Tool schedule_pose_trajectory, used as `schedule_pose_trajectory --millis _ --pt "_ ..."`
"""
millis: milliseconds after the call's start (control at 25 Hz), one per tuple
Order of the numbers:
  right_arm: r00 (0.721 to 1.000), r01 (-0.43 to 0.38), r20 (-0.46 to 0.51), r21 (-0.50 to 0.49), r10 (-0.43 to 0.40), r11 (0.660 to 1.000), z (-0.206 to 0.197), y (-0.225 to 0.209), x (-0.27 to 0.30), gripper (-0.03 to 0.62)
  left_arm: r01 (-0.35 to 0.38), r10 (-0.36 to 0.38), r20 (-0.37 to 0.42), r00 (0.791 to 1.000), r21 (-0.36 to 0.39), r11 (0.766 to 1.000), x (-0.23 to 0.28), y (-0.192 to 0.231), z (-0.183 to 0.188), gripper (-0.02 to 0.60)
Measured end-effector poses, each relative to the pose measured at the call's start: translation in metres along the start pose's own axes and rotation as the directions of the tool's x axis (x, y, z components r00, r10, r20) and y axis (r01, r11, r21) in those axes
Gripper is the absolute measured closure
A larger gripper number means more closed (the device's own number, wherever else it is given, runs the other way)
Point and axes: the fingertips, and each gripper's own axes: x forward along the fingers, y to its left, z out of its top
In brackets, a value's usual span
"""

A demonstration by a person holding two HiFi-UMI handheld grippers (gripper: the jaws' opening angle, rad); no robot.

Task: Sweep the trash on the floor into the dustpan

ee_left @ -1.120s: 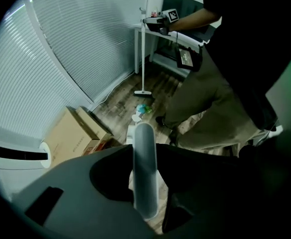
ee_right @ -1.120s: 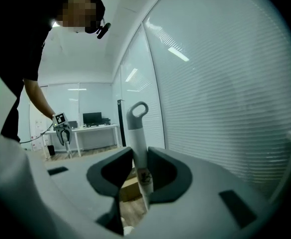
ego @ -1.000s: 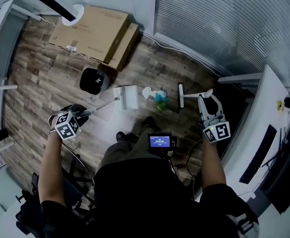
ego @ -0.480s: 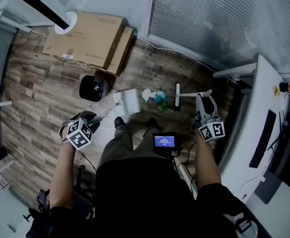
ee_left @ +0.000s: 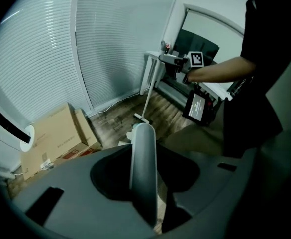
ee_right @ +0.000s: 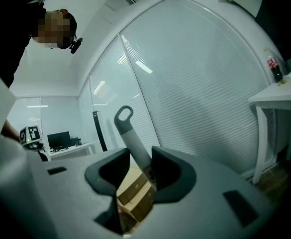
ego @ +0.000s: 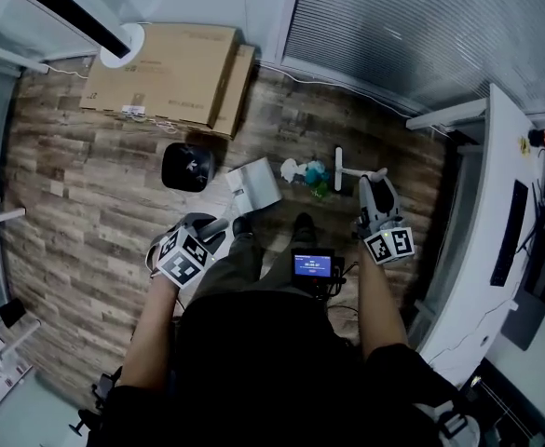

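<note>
Left gripper (ego: pixel 209 230) clamped on the handle of the one dustpan (ego: pixel 256 184), right gripper (ego: pixel 374 186) clamped on the handle of the one broom (ee_right: pixel 131 146)
Left jaws have just tightened a little. The dustpan sits on the wood floor (ego: pixel 95 175), its long axis running from the left gripper up-right toward the trash (ego: pixel 306 172), two pieces, white and teal, lying between pan and broom head (ego: pixel 338 169), whose bar runs up-down in the head view

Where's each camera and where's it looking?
Head view: on the head, facing down at trash, both arms, left gripper, right gripper.
Left gripper view: on that gripper, along jaws just tightened on the dustpan handle; right arm shows.
Right gripper view: on that gripper, along jaws clamping the broom handle, toward blinds.
All share the cardboard boxes.
</note>
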Motion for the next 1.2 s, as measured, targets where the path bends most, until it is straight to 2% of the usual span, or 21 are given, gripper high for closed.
schedule_pose_trajectory --millis 360,600,920,1200 --pt "0.998 0.031 0.058 0.042 -0.034 0.999 -0.010 0.036 0.031 0.461 0.061 -0.061 0.034 0.998 0.008 0.998 0.004 0.001 0.010 0.465" --pt "0.993 0.032 0.112 0.103 -0.044 0.994 -0.008 0.061 0.054 0.459 0.091 -0.091 0.040 0.995 0.012 0.996 0.006 -0.003 0.011 0.468" --pt "0.989 -0.125 0.104 0.154 0.110 0.980 -0.017 0.122 0.078 0.457 0.097 -0.097 0.053 0.994 0.012 0.995 0.006 -0.002 0.014 0.468" --pt "0.976 -0.182 0.159 0.244 0.146 0.953 -0.012 0.144 0.087 0.456 0.100 -0.101 0.057 0.993 0.011 0.995 0.009 -0.007 0.016 0.469"
